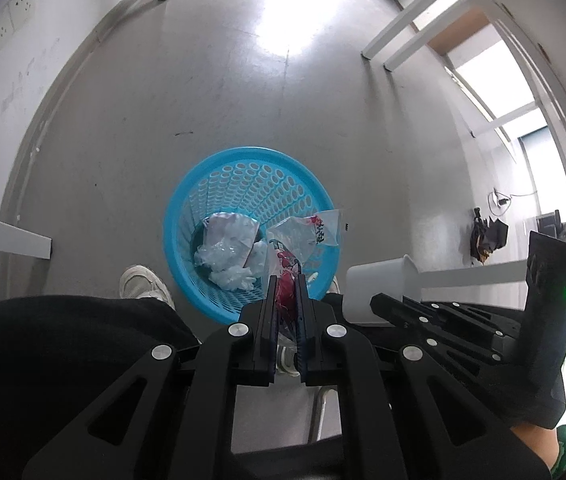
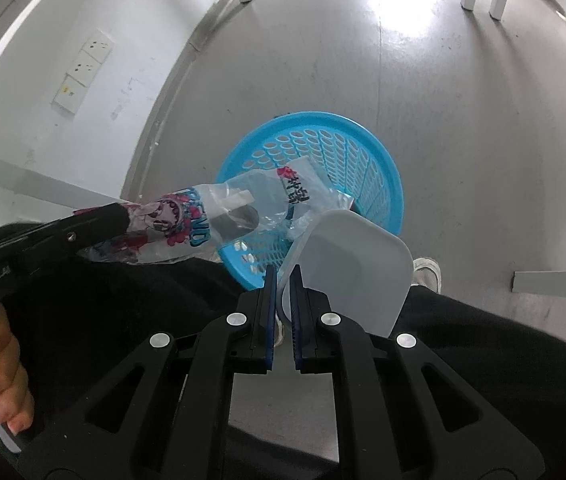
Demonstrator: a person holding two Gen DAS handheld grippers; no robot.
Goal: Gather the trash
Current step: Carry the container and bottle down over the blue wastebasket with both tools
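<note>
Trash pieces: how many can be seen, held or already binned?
3, perhaps more hidden underneath. A printed plastic wrapper is pinched in the left gripper above the blue basket; a white container is in the right gripper; crumpled white plastic lies inside the basket.

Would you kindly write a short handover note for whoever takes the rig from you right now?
Left tongs: shut on the clear printed wrapper, held above the blue basket, which stands on the floor in front of the person's feet.
Right tongs: shut on the rim of the white plastic tub, held beside the wrapper at the basket's near edge.
Done: crumpled white plastic already lies in the basket.
Left: release the wrapper into the basket. The tub probably follows, though whether it counts as trash is not clear. No other loose trash shows on the floor in either view.
</note>
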